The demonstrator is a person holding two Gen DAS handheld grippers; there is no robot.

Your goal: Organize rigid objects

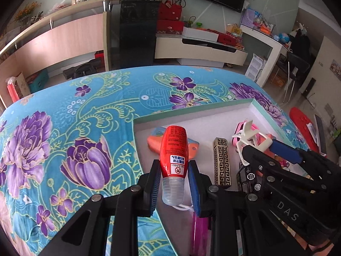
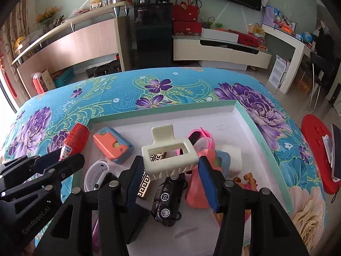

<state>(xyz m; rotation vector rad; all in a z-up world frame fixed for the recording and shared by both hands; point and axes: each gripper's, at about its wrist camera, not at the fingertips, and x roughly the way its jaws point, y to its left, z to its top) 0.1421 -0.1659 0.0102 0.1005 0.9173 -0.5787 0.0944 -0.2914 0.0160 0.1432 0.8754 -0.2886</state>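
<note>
Close wrist views over shared tray [image 1: 191, 115]
</note>
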